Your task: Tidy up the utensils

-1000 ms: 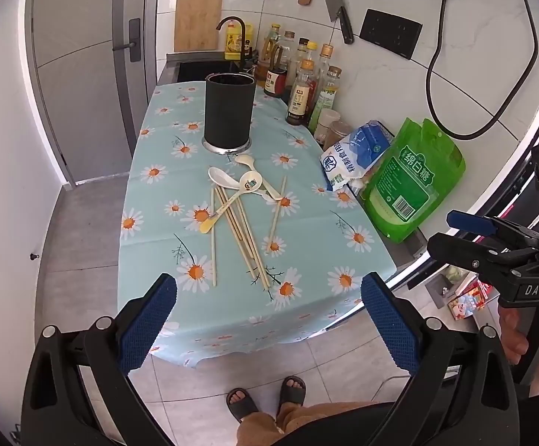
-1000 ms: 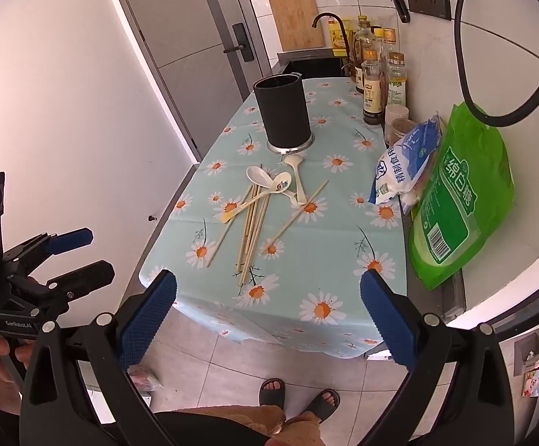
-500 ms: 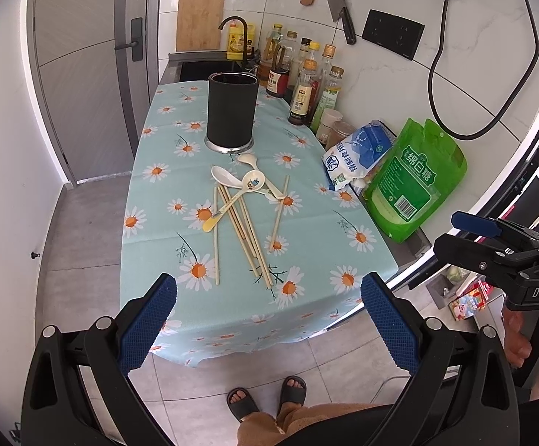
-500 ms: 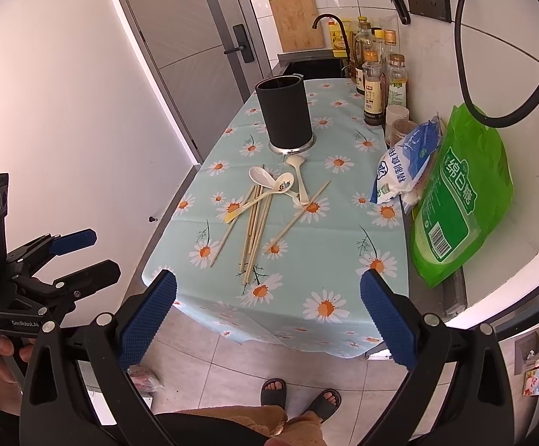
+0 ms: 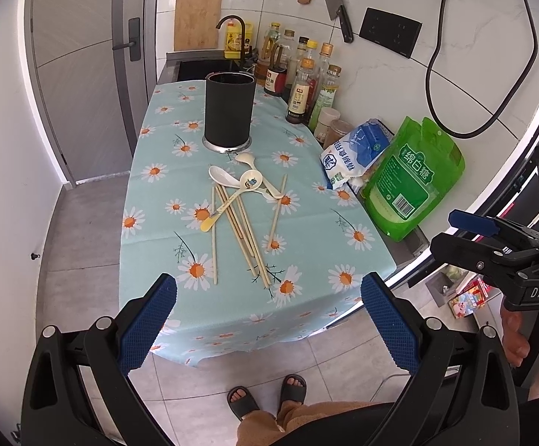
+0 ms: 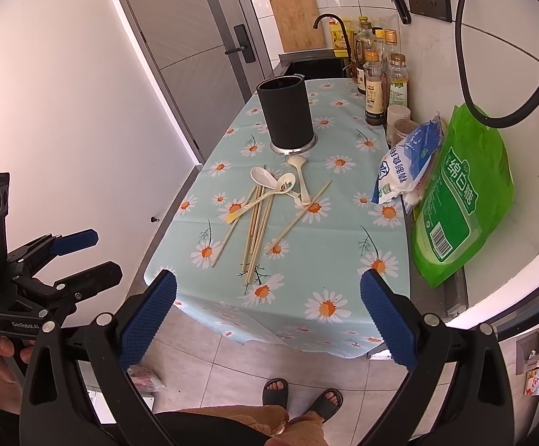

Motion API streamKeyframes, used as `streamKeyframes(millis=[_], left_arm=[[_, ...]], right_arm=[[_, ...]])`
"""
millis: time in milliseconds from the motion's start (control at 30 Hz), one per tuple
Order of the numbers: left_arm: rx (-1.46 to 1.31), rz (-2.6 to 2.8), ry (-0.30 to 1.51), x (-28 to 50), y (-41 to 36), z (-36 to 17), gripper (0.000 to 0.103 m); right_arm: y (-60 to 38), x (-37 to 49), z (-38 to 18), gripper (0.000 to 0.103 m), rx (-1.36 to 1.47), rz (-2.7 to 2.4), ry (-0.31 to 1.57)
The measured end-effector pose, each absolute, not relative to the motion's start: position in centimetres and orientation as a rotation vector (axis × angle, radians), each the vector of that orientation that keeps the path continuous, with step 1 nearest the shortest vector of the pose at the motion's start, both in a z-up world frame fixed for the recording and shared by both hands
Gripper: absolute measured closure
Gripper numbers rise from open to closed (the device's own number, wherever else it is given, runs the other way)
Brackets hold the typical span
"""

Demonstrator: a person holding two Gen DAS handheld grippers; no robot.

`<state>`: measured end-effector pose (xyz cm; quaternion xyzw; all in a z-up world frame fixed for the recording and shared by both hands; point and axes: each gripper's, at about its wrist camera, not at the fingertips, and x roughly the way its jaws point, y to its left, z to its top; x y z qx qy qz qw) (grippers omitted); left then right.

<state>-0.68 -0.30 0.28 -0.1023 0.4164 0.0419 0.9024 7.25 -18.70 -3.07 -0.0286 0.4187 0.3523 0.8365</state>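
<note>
I have the long table (image 5: 306, 223) with its daisy-print cloth running away from me, its near edge just past my grippers, with the wall and a row of bottles along its right side. At the far end stands the black holder (image 5: 228, 109), upright on a metal base, open mouth up, and as far as I can see nothing is in it yet. Just near of it lies the heap I must sort: the chopsticks (image 5: 245, 238) fanned and crossing toward me, and the white spoons (image 5: 245, 180) overlapping at their far ends. My left gripper (image 5: 267, 319) hangs released, jaws spread wide, short of the table; my right gripper (image 6: 267, 316) is likewise spread and holds nothing. I judge the risks lie in the tangle: pinching one chopstick where it crosses others could drag its neighbours off the near edge, and a spoon handle resting on sticks may flip. The thin sticks lie flat on soft cloth, so my pads may bunch the fabric and shift the holder.
</note>
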Motion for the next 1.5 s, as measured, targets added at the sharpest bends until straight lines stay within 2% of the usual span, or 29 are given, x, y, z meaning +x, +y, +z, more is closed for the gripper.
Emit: streamKeyframes(millis=[1500], left_arm=[[-0.214, 0.071, 0.889, 0.3, -1.1, 0.0, 0.006]], right_arm=[[-18.7, 8.1, -3.0, 0.005, -0.057, 0.763, 0.888]])
